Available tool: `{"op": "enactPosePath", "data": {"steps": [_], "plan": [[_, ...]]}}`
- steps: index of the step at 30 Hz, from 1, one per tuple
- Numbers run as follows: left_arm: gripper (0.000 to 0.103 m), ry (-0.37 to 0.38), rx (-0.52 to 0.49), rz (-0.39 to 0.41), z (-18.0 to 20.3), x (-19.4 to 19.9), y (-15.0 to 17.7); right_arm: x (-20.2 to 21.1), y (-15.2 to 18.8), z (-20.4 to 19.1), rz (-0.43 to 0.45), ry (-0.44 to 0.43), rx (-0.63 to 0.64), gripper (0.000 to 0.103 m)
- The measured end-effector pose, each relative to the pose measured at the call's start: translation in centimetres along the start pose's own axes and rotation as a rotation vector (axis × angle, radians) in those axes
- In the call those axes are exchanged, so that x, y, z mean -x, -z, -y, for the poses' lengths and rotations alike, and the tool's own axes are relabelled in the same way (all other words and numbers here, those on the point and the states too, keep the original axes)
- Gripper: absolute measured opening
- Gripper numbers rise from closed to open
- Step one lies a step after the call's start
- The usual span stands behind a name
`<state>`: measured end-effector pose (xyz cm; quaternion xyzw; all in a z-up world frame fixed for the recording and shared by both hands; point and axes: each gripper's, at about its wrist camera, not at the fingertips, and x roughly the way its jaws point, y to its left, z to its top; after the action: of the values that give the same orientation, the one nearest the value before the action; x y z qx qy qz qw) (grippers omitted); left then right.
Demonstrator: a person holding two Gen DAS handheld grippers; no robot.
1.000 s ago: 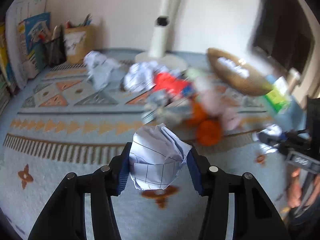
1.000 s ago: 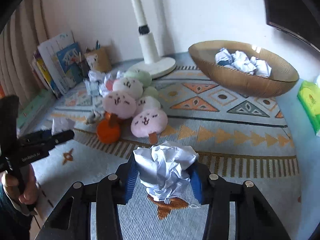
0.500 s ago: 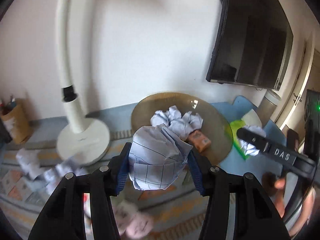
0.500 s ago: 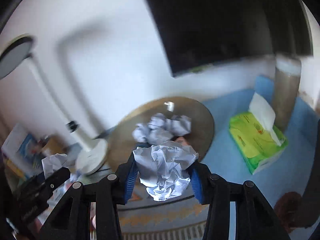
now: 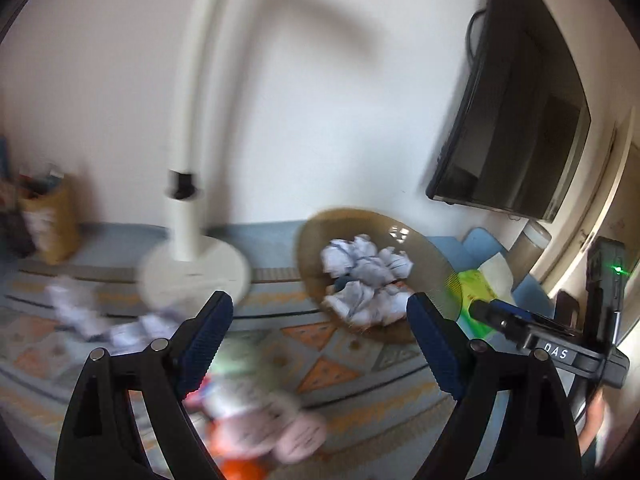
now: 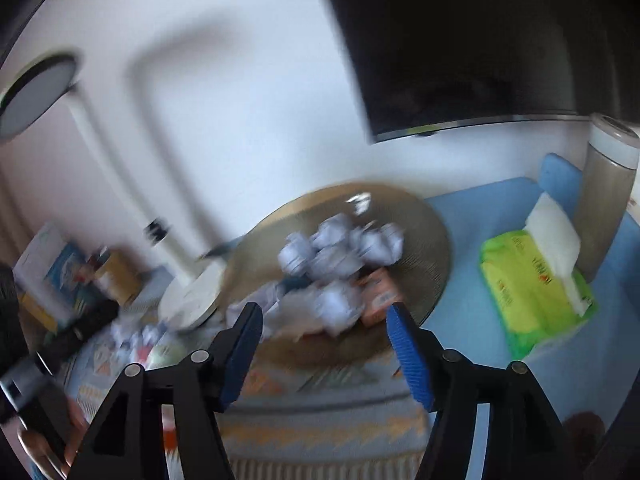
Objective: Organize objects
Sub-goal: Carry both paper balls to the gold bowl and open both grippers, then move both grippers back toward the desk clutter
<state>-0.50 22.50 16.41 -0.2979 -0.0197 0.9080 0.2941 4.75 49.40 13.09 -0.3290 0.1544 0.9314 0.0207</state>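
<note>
A brown woven bowl (image 5: 434,254) (image 6: 428,240) sits on the patterned rug and holds several crumpled paper balls (image 5: 366,276) (image 6: 340,264) and a small orange box (image 6: 378,298). My left gripper (image 5: 320,320) is open and empty, raised in front of the bowl. My right gripper (image 6: 324,330) is open and empty, just short of the bowl's near rim. More crumpled paper (image 5: 76,312) lies on the rug at the left, blurred. Pink and orange plush toys (image 5: 260,428) lie below the left gripper.
A white lamp stand (image 5: 192,272) (image 6: 192,300) stands left of the bowl. A green tissue pack (image 6: 532,280) (image 5: 476,288) lies right of it on a blue mat, beside a tall cylinder (image 6: 608,184). A television (image 5: 520,120) hangs on the wall. A pen holder (image 5: 48,220) stands far left.
Both grippers have opened and no longer hold their paper balls; more paper lies in the bowl. Both views are blurred by motion.
</note>
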Motion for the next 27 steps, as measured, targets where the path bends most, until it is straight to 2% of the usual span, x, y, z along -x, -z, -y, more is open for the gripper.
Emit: {"op": "enactPosePath", "data": {"steps": [2, 3, 4, 6, 9, 11, 13, 18, 20, 23, 27], "plan": [[0.088, -0.075, -0.040, 0.035, -0.9, 3.7, 1.1, 1.0, 1.8, -1.8, -0.021, -0.053, 0.038, 0.067], [0.093, -0.097, -0.050, 0.046, -1.4, 4.9, 1.5, 1.1, 2.9, -2.7, -0.040, -0.094, 0.042, 0.067], [0.103, -0.152, -0.056, 0.058, -2.1, 6.8, 2.5, 0.9, 4.2, -3.6, -0.069, -0.142, 0.033, 0.067], [0.102, -0.240, -0.041, 0.079, -3.8, 9.0, 4.5, 0.1, 6.2, -4.6, -0.120, -0.188, 0.026, 0.067], [0.102, -0.300, 0.018, 0.032, -7.1, 9.4, 7.3, -2.7, 9.6, -6.1, -0.191, -0.171, 0.036, 0.067], [0.102, -0.386, 0.055, -0.012, -9.7, 8.1, 9.5, -4.3, 11.2, -6.4, -0.193, -0.139, 0.056, 0.067], [0.102, -0.430, 0.091, -0.044, -12.0, 6.4, 11.6, -5.1, 12.3, -6.4, -0.180, -0.122, 0.061, 0.067], [0.102, -0.451, 0.171, -0.038, -14.9, 3.7, 14.1, -5.5, 12.4, -6.0, -0.163, -0.105, 0.050, 0.070], [0.102, -0.459, 0.159, -0.053, -14.8, 3.2, 14.0, -5.7, 12.4, -5.6, -0.176, -0.099, 0.025, 0.076], [0.102, -0.434, 0.137, -0.050, -14.3, 3.4, 14.3, -5.8, 12.2, -5.0, -0.183, -0.108, -0.007, 0.078], [0.102, -0.413, 0.165, -0.059, -14.7, 3.4, 14.5, -5.7, 12.2, -4.3, -0.176, -0.076, -0.059, 0.080]]}}
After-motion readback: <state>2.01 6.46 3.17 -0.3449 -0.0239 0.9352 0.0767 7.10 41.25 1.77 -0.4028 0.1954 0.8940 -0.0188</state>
